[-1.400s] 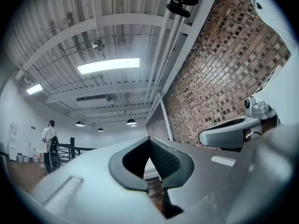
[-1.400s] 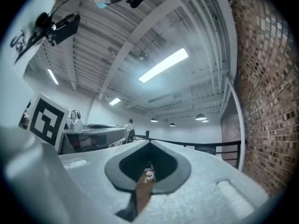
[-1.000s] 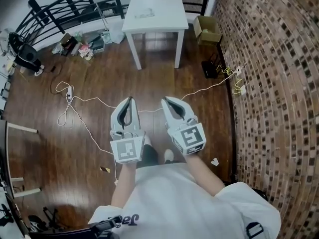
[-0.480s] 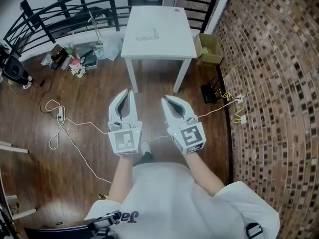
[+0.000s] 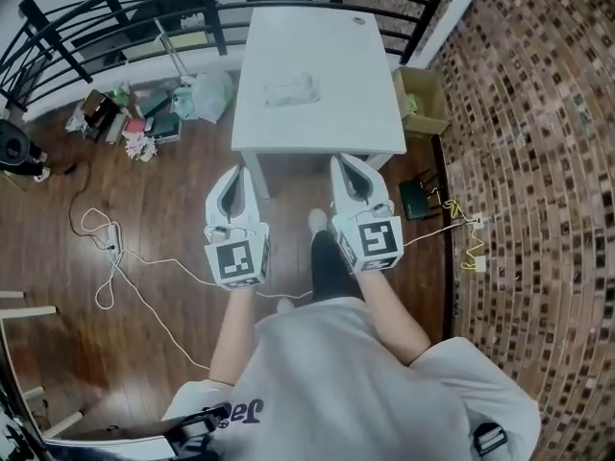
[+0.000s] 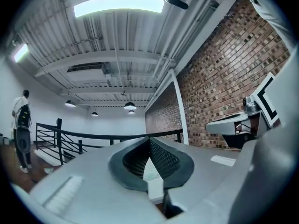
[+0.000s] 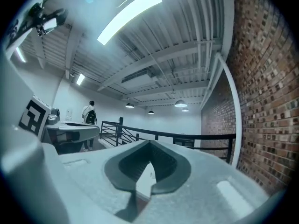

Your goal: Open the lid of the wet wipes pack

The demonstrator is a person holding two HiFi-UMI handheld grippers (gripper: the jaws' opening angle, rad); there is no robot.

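The wipes pack on the table is a pale, faint patch, too small to show its lid. The clutter on the floor is too small to name. In both gripper views only a sliver of table shows between the jaws

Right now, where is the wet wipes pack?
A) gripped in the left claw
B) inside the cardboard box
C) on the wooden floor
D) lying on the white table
D: the wet wipes pack lies flat on the white table, ahead of the left claw and right claw, both shut and empty.
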